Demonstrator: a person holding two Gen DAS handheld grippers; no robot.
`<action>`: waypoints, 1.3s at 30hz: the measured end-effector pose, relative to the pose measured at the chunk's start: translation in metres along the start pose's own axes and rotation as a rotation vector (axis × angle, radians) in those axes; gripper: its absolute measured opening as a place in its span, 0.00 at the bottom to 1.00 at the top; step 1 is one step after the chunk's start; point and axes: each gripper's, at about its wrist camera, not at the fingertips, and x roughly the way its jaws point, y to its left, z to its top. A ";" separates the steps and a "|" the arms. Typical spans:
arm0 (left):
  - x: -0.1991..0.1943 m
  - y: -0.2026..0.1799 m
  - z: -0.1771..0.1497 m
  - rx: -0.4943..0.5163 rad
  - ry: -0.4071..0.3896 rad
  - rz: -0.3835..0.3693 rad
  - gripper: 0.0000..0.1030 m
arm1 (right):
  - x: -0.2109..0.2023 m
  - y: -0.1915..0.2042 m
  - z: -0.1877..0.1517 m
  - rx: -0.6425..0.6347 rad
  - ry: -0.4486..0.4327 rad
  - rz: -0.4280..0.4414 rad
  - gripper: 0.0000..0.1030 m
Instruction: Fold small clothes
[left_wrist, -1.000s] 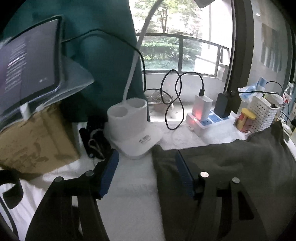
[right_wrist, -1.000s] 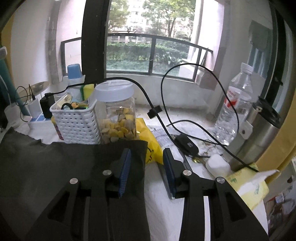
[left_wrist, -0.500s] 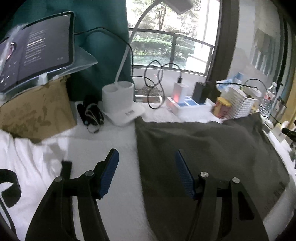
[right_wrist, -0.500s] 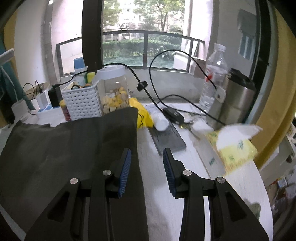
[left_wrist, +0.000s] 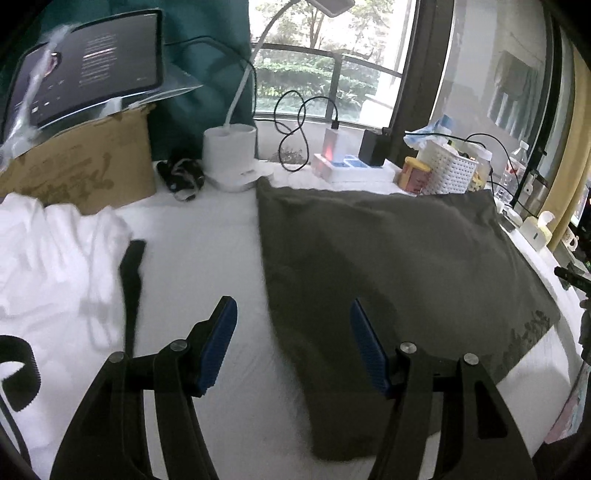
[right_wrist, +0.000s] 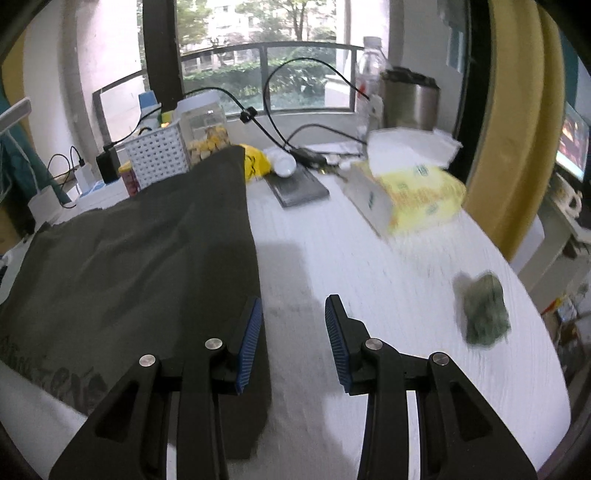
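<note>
dark olive garment (left_wrist: 388, 258) spread flat on the white table (left_wrist: 199, 236), printed lettering near one edge (right_wrist: 55, 373). left tongs (left_wrist: 291, 325) held apart over the garment's left edge, one blue pad above bare table, the other above cloth, nothing gripped. right tongs (right_wrist: 293, 325) also apart but narrower, empty, hovering over the garment's right edge, left pad above the fabric, right pad above the table. white clothing (left_wrist: 48, 258) heaped at the far left of the table, a black strap (left_wrist: 131, 280) lying beside it. behind the garment: white lamp base (left_wrist: 232, 158), cardboard box (left_wrist: 77, 166) with a tablet (left_wrist: 92, 85) on top, power strip (left_wrist: 347, 168), white perforated basket (right_wrist: 157, 157), clear jar (right_wrist: 205, 129). to the right of the garment: yellow tissue pack (right_wrist: 406, 192), metal cup (right_wrist: 410, 99), a small crumpled green piece (right_wrist: 484, 310) well apart from the garment, blurred.
</note>
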 end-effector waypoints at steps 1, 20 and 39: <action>-0.003 0.002 -0.003 0.000 0.002 0.006 0.62 | -0.002 0.000 -0.005 0.006 0.004 0.000 0.37; -0.018 -0.019 -0.068 0.129 0.152 -0.105 0.54 | -0.015 0.007 -0.053 0.079 0.081 0.069 0.37; -0.027 0.005 -0.060 0.077 0.081 -0.030 0.06 | -0.009 0.023 -0.058 0.048 0.087 0.161 0.08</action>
